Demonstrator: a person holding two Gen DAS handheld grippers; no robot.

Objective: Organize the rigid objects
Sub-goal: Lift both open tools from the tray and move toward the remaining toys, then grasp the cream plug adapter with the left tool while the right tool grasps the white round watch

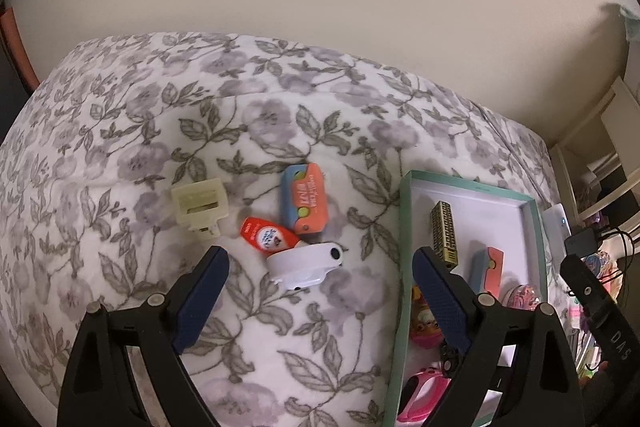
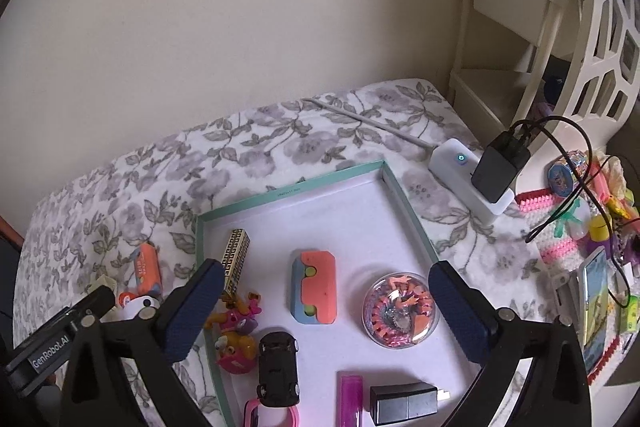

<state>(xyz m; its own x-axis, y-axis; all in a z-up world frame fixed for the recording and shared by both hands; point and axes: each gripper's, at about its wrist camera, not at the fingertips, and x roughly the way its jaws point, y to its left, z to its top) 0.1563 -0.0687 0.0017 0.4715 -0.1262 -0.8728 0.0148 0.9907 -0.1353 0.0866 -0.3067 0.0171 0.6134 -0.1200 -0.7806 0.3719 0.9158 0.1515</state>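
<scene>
A teal-rimmed white box [image 2: 288, 188] lies on a floral blanket; it also shows in the left wrist view [image 1: 406, 227]. In it are a gold block [image 2: 236, 259], an orange-blue case [image 2: 314, 287], a clear round case [image 2: 400, 311], a black toy car [image 2: 278, 367], a pink figure [image 2: 236, 331], a pink bar [image 2: 351, 403] and a black plug [image 2: 404, 403]. Left of the box lie a cream clip [image 1: 199, 205], an orange tube [image 1: 267, 235], an orange-blue case [image 1: 305, 203] and a white round device [image 1: 306, 265]. My left gripper [image 1: 320, 295] is open above the white device. My right gripper [image 2: 326, 311] is open over the box.
A white power strip [image 2: 460, 167] with a black charger [image 2: 500, 167] and cables lies right of the box. A knitted pink mat [image 2: 560, 227] with small clutter is at the far right. A cream shelf [image 2: 512, 39] stands against the wall behind.
</scene>
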